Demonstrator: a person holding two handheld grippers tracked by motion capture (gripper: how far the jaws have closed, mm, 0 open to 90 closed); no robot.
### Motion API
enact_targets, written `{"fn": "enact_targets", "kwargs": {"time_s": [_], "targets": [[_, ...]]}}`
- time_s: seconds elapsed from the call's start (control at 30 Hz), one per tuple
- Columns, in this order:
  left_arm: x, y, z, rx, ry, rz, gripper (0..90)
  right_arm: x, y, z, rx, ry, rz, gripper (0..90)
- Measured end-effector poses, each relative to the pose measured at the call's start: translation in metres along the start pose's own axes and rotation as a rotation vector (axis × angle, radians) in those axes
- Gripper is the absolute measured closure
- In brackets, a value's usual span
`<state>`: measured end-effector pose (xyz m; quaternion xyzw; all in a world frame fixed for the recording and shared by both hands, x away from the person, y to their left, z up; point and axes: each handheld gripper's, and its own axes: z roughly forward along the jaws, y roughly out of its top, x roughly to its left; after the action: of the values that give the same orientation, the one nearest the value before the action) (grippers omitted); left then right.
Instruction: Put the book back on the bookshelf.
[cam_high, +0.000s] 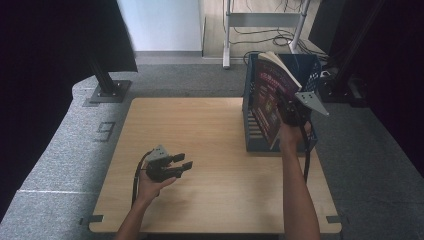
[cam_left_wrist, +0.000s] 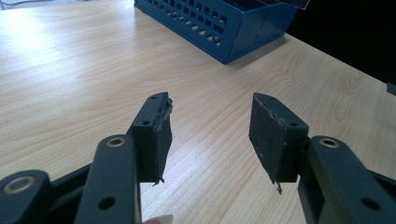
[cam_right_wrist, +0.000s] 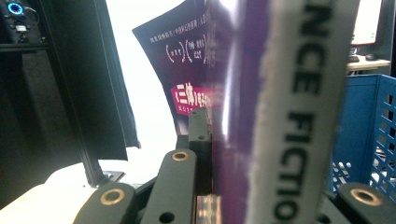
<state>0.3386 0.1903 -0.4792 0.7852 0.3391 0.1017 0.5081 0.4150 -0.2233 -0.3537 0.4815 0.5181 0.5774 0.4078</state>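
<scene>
My right gripper (cam_high: 289, 111) is shut on a purple paperback book (cam_high: 271, 95) and holds it upright over the blue slotted crate (cam_high: 254, 131) at the table's right. In the right gripper view the book (cam_right_wrist: 243, 93) fills the space between the jaws, its white spine with black letters facing me. My left gripper (cam_high: 184, 164) rests low over the table's front left, jaws apart with nothing between them. In the left gripper view the left gripper (cam_left_wrist: 210, 126) points across bare wood toward the crate (cam_left_wrist: 224, 28).
The wooden table (cam_high: 200, 150) stands on grey carpet. A black curtain and a stand base (cam_high: 107, 90) are at the back left. Cables and a metal frame (cam_high: 227, 35) lie behind the crate.
</scene>
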Motion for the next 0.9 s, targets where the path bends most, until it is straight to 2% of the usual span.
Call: {"fn": "enact_targets", "kwargs": {"time_s": [0.67,0.9], "targets": [[0.005,0.000,-0.005,-0.010,0.001,-0.012,48.5,0.004,-0.002,0.028,0.014,-0.034,-0.026,81.5],[0.007,0.000,-0.006,-0.013,0.002,-0.014,48.5,0.005,-0.003,0.035,0.001,-0.043,-0.040,81.5]]}}
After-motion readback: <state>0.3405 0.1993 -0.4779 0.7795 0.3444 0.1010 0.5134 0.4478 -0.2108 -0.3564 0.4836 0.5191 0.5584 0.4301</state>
